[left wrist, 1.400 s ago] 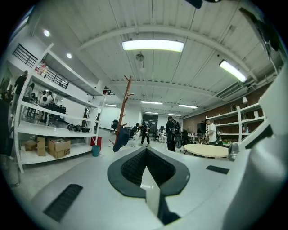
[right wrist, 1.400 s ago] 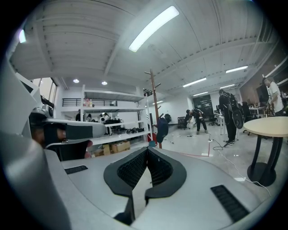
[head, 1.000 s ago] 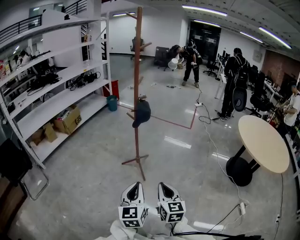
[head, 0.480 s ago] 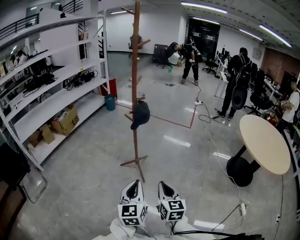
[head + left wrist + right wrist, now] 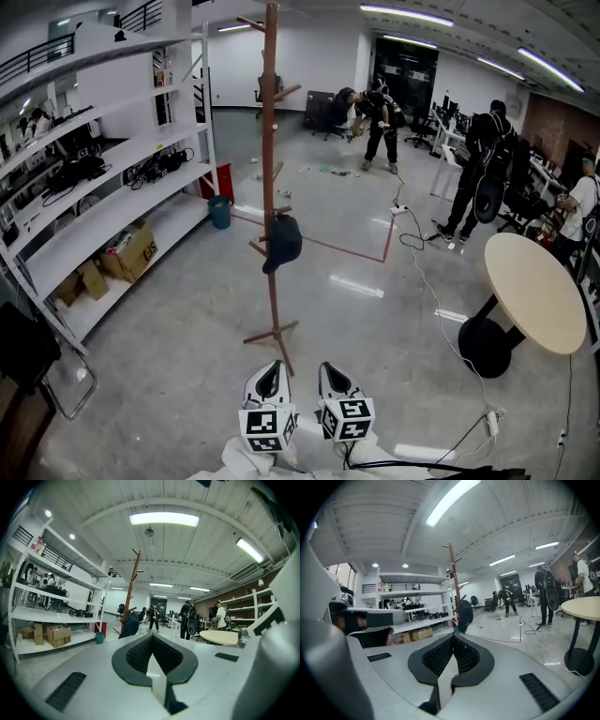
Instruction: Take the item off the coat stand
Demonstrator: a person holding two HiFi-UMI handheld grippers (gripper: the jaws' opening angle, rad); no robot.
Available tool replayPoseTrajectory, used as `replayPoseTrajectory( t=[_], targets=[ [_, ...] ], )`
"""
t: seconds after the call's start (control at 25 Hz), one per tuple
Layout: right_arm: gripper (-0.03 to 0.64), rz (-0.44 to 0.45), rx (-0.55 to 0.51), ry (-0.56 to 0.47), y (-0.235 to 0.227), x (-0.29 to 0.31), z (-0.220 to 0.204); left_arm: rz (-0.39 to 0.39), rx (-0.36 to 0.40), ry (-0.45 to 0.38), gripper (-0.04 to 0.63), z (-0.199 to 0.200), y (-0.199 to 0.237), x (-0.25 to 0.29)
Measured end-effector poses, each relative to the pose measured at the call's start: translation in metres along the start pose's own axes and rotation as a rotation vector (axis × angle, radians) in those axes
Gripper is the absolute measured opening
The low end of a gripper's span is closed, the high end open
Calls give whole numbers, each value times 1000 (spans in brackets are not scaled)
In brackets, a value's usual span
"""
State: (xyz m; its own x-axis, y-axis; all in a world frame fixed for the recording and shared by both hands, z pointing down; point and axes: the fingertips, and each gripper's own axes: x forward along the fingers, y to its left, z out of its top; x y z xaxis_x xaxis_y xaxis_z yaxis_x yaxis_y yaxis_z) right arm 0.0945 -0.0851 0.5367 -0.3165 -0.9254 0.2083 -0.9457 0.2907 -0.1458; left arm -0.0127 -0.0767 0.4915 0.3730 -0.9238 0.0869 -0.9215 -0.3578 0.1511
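Note:
A tall wooden coat stand rises from the grey floor ahead of me, with a dark blue cap hanging from a low peg. In the left gripper view the coat stand and the cap show far beyond the jaws. The right gripper view shows the stand and the cap in the distance too. My left gripper and right gripper are held side by side low in the head view, well short of the stand. Both are shut with nothing between the jaws.
White shelving with boxes and cables lines the left. A round beige table on a black base stands at the right, with cables trailing over the floor. Several people are at the back. A black chair sits near left.
The head view has drifted slightly closer to the stand and tilted. The people at the back have shifted. Both grippers keep their places at the bottom of the view.

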Motion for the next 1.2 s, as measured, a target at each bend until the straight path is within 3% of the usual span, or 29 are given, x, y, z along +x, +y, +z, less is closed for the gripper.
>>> replayPoseTrajectory(
  t=[0.72,1.2],
  targets=[
    [11,6,27,-12,3,101,15,12,22,-8,-14,11,64,75],
    [11,-4,25,-16,-1,128,27,6,13,9,-14,13,80,103]
  ],
)
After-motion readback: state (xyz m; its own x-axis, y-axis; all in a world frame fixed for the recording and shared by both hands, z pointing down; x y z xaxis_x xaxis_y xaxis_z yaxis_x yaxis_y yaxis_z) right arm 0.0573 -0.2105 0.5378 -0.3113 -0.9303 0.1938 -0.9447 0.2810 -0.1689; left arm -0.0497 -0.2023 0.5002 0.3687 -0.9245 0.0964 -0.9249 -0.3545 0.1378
